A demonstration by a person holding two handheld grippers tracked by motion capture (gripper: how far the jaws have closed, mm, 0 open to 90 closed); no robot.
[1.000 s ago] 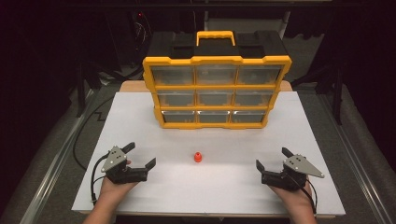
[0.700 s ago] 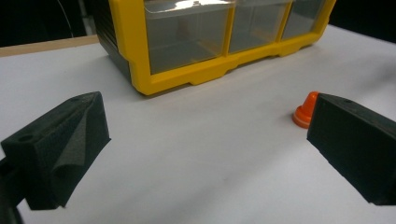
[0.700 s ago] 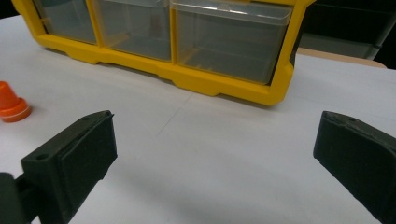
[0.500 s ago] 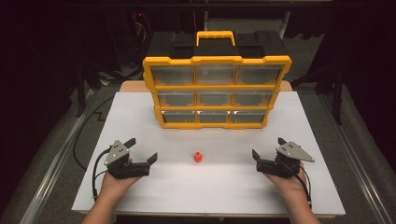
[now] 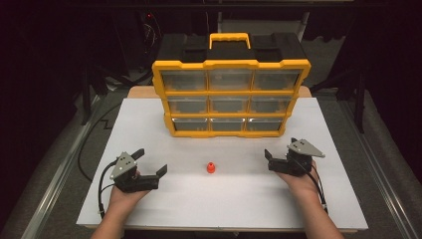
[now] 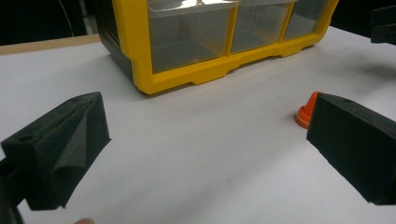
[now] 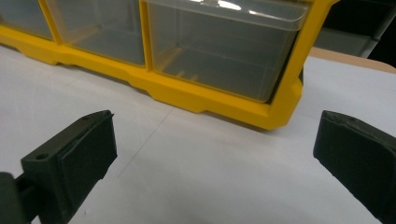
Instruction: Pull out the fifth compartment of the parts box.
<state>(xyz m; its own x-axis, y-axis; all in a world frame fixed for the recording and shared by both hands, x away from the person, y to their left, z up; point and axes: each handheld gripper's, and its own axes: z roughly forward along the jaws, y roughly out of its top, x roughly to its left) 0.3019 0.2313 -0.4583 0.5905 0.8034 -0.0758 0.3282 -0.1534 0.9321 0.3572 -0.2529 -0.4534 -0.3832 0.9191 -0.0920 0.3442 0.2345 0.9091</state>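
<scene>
A yellow organizer (image 5: 231, 97) with clear drawers stands upright at the back middle of the white table (image 5: 199, 209). In front of it a small orange cone-shaped piece (image 5: 211, 168) sits on the table. My left gripper (image 5: 150, 162) is open, low at the front left, with nothing between its jaws. In the left gripper view (image 6: 205, 135) the orange piece (image 6: 304, 112) peeks out beside the right jaw, with the organizer (image 6: 187, 77) beyond. My right gripper (image 5: 280, 147) is open and empty at the right, facing the organizer's bottom right drawer (image 7: 219, 51).
Black cases sit behind the organizer, whose yellow handle (image 5: 229, 39) rises on top. Cables trail from both grippers toward the table's front edge. The other gripper (image 6: 385, 23) appears at the top right of the left gripper view. The surroundings are dark.
My right gripper has moved forward and a little left, closer to the organizer's lower right corner. The left gripper has shifted only slightly forward. The orange piece has not moved.
</scene>
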